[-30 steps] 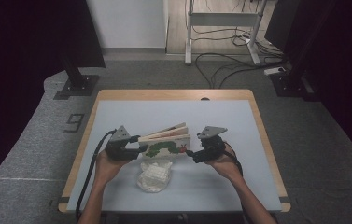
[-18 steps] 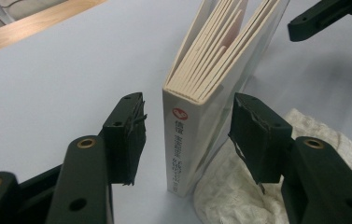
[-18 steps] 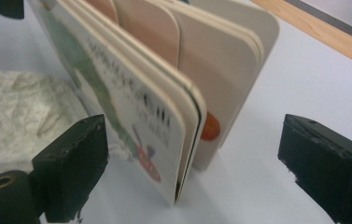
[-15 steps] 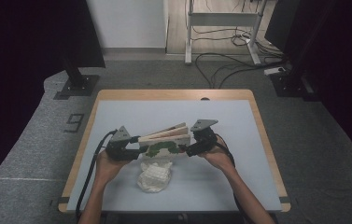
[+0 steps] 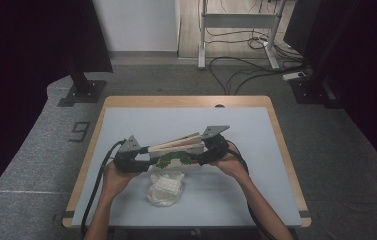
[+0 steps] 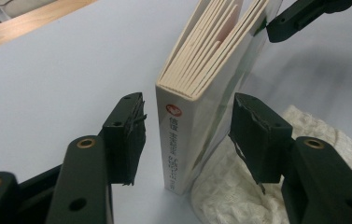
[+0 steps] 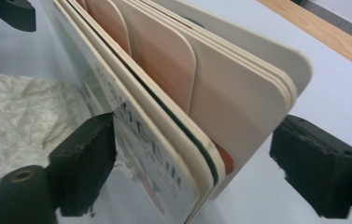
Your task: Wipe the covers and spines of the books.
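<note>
A thick white board book [image 5: 175,149] with a green leafy cover stands on edge on the pale blue table [image 5: 126,120], its pages fanned. My left gripper [image 5: 149,159] is open astride the spine end [image 6: 179,140], with a gap on each side. Open too, my right gripper [image 5: 202,150] straddles the loose page edges [image 7: 173,70]. Its left jaw lies against the front cover and its right jaw stands clear of the back. The other gripper's jaw tip shows past the book at the top right of the left gripper view [image 6: 299,18] and at the top left of the right gripper view [image 7: 10,11].
A crumpled white wrapper [image 5: 166,189] lies on the table just in front of the book, close to both hands [image 6: 239,186] [image 7: 19,116]. The table has a wooden rim [image 5: 186,101]. Cables and stand legs are on the floor behind it.
My right gripper has moved up and a little leftward at the page end of the book, and that end now sits higher. The left gripper has barely shifted.
</note>
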A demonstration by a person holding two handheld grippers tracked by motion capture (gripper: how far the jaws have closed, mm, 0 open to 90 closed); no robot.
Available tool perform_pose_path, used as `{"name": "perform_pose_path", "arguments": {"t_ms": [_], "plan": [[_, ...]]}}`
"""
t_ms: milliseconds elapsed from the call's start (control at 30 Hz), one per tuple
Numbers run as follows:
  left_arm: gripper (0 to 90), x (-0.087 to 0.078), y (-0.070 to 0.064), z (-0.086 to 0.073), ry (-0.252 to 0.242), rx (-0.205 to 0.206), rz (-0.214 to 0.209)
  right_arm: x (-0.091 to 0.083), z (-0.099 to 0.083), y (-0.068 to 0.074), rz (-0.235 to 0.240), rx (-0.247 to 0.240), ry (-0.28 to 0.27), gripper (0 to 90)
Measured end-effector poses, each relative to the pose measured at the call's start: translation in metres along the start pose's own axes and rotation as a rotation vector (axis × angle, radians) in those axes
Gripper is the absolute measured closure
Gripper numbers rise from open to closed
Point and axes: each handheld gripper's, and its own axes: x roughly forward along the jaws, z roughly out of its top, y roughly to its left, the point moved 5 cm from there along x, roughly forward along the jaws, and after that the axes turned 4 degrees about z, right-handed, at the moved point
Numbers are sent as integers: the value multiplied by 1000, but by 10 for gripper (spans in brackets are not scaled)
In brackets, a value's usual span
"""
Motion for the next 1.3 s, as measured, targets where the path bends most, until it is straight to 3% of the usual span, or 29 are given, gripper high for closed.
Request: {"name": "perform_pose_path", "arguments": {"t_ms": [333, 667, 867, 1067, 1300], "plan": [[368, -4, 0, -4, 23, -24, 4, -10, -2, 3, -17, -3, -5, 287], [227, -17, -4, -19, 46, -82, -28, -15, -4, 4, -30, 26, -6, 391], [158, -27, -13, -29, 56, -90, -60, -19, -6, 3, -31, 42, -14, 452], [104, -31, -30, -32, 53, -65, -98, -20, -6, 4, -41, 48, -17, 500], [92, -19, -54, -33, 69, -13, -146, -21, -7, 4, -47, 53, -20, 517]]}}
